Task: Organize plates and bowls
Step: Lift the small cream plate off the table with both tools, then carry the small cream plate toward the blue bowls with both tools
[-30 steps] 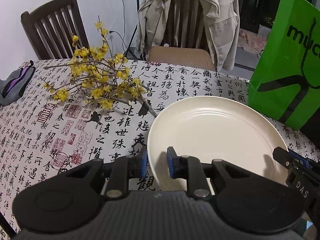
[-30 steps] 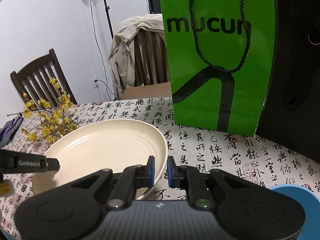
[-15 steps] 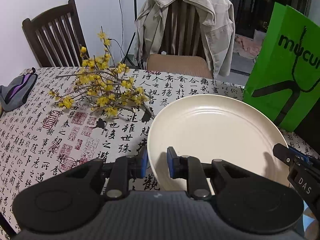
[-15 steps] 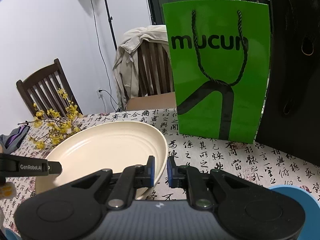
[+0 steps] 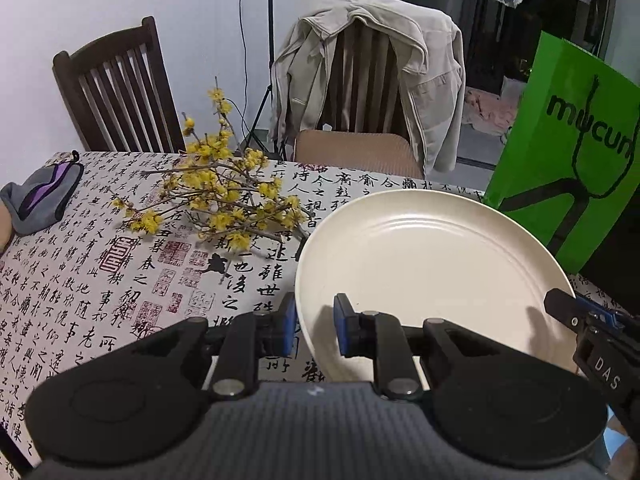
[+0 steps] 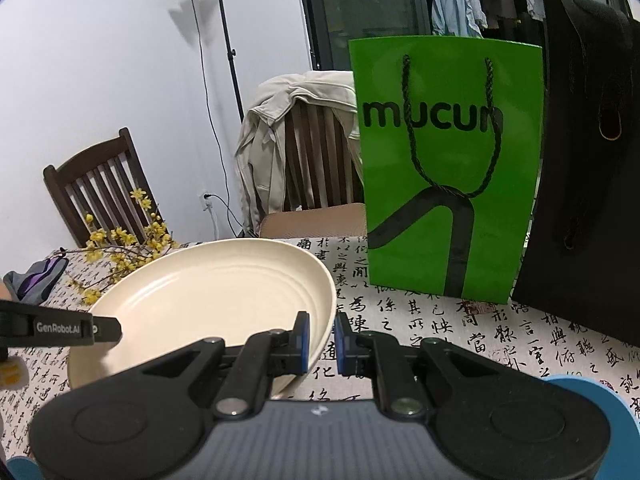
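- I grip 1 big cream plate (image 5: 424, 272) with both tools, and it hangs clear above the table (image 5: 100, 280), tipped so its hollow faces me.
- My left gripper (image 5: 315, 326) pinches the plate's near left rim: 1 blue pad (image 5: 289, 326) sits under the edge and the other lies on the inner face.
- My right gripper (image 6: 321, 338) has its jaws pressed in tight on the plate's right rim, 1 pad on the inside and 1 on the outside.
- In the left wrist view my right gripper's black tip shows at the plate's far right edge; in the right wrist view my left gripper's finger reaches in over the plate's left side.
- The plate (image 6: 208, 300) holds nothing; I see only its ridged rings and shadows of the fingers.
- A spray of yellow flowers (image 5: 224, 200) lies on the printed tablecloth, just beside the plate's left edge.
- A green paper bag (image 6: 444, 168) stands upright beyond the plate on the right; I cannot see inside it.
- A black bag (image 6: 580, 168) stands just beside the green one.
- A blue round thing (image 6: 592, 412) peeks out at my right, low in the right wrist view; I cannot tell what it is.
- A grey and purple pouch (image 5: 40, 196) rests at the table's far left edge.
- 2 wooden chairs (image 5: 116, 96) stand behind the table, 1 draped with a beige jacket (image 5: 372, 80).
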